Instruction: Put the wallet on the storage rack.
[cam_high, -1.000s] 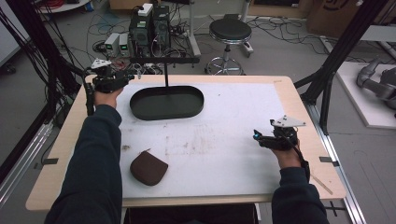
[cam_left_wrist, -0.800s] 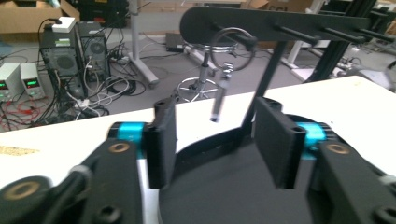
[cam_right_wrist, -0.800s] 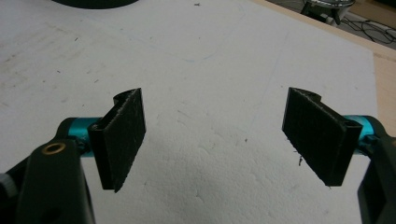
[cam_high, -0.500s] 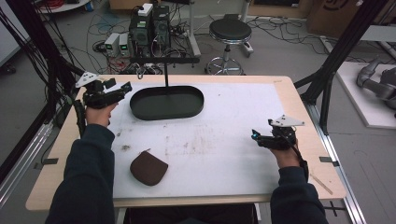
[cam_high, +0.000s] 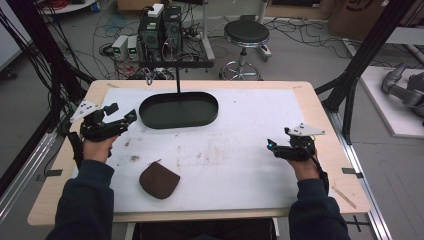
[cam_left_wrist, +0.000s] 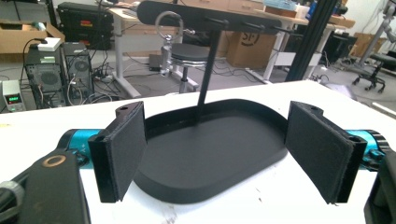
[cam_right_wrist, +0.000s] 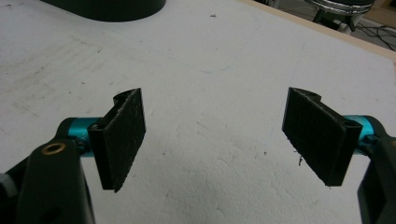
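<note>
At the near edge of the surface (cam_high: 320, 100), just ahead of my left sleeve, a brown pouch (cam_high: 159, 180) lies flat on the white sheet, touched by neither tongs. My right tongs (cam_high: 272, 146) hover over bare white sheet at the right side, jaws wide with nothing between them, well apart from the pouch. My left tongs (cam_high: 122, 112) sit farther up at the left edge; their jaws have just been opening and now stand wide, empty, pointing at the black oval tray (cam_high: 178, 110). From the left gripper view the tray (cam_left_wrist: 210, 154) lies just beyond the pads (cam_left_wrist: 128, 149), with a thin black post (cam_left_wrist: 205, 84) rising from its far side. Beyond the surface stands a black stool (cam_high: 246, 35).
</note>
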